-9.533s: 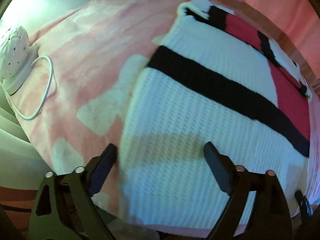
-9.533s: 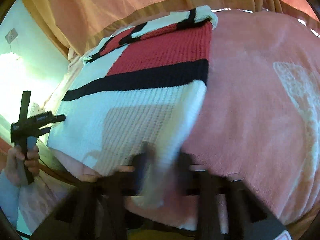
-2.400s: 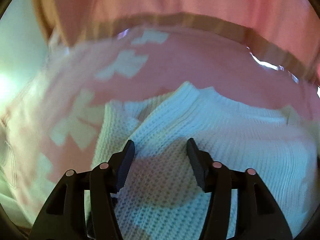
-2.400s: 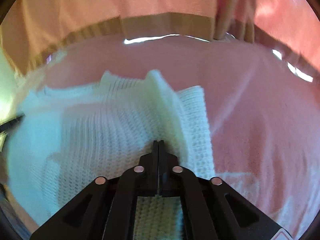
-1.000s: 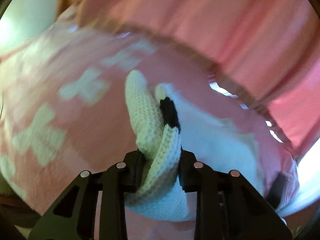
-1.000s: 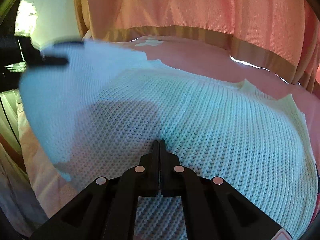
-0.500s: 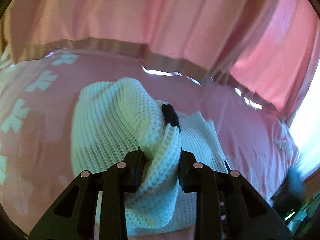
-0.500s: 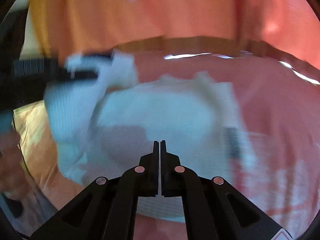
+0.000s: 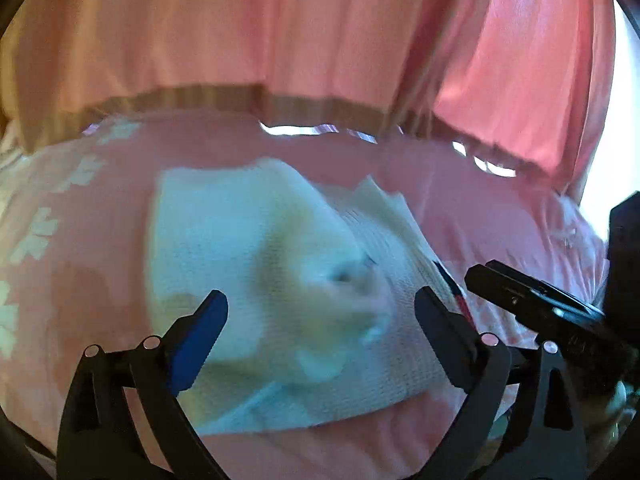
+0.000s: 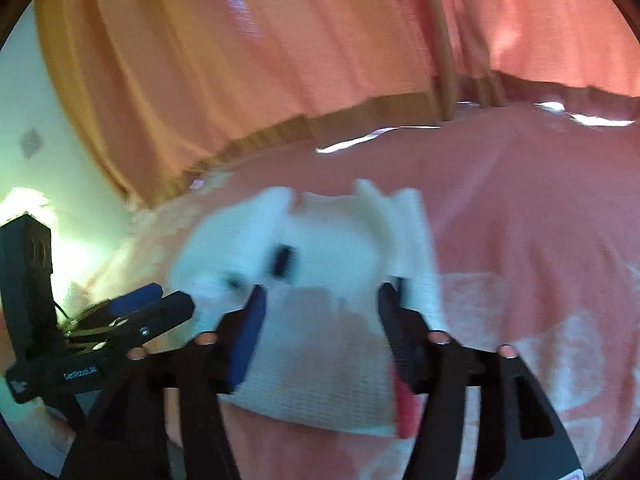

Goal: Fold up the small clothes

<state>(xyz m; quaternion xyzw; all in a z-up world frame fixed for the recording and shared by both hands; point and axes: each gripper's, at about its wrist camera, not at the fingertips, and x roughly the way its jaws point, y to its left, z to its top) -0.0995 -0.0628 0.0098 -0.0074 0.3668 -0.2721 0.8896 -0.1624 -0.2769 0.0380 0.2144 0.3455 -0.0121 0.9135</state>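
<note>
At the bottom of the left wrist view the left gripper [image 9: 320, 312] stood wide apart, its black fingers with a blue pad on the left one holding nothing, and the white knitted sweater [image 9: 256, 280] lay just past them in the middle of the frame. The knit showed a waffle-like ribbing where it was sharp, while a raised fold at its centre was smeared by blur. It sat in a bunched, roughly rectangular heap on the pink blanket [image 9: 480, 216], a soft fabric printed with pale bow shapes at the left edge. At the right edge of that view the right gripper [image 9: 536, 304] came in as a black bar. In the right wrist view the right gripper [image 10: 320, 304] was likewise spread wide and empty, its fingers framing the near edge of the sweater [image 10: 320, 340], where a strip of red [image 10: 404, 408] and a small black patch showed. The left gripper [image 10: 132, 312] sat at the lower left. Behind the bed, pleated pinkish-orange curtains [image 10: 280, 48] filled the top of both frames.
</note>
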